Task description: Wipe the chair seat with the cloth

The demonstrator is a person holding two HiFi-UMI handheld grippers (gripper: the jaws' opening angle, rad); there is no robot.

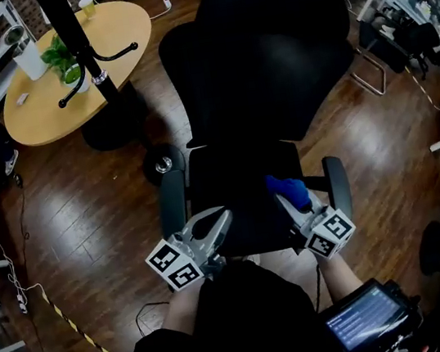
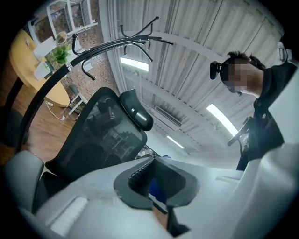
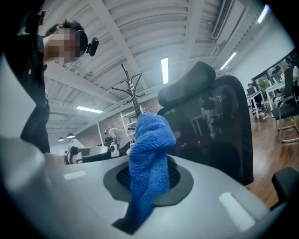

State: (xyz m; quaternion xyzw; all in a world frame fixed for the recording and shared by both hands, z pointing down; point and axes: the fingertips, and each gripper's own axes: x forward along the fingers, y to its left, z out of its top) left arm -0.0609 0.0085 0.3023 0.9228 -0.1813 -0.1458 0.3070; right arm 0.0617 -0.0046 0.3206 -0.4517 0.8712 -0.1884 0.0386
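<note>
A black office chair stands in front of me, its seat (image 1: 233,181) just beyond both grippers and its mesh backrest (image 1: 267,56) further off. My right gripper (image 1: 287,199) is shut on a blue cloth (image 1: 291,189), held over the seat's front right part. In the right gripper view the cloth (image 3: 149,168) stands up out of the closed jaws of the gripper (image 3: 150,189), with the backrest (image 3: 224,126) behind. My left gripper (image 1: 224,214) hovers at the seat's front left, shut and holding nothing. The left gripper (image 2: 156,184) points up at the backrest (image 2: 100,140).
Armrests (image 1: 173,203) (image 1: 336,184) flank the seat. A round wooden table (image 1: 58,97) with a plant (image 1: 60,55) and a black coat stand (image 1: 75,32) are at the far left. A screen (image 1: 366,322) sits by my right side. Other chairs and desks stand at the right.
</note>
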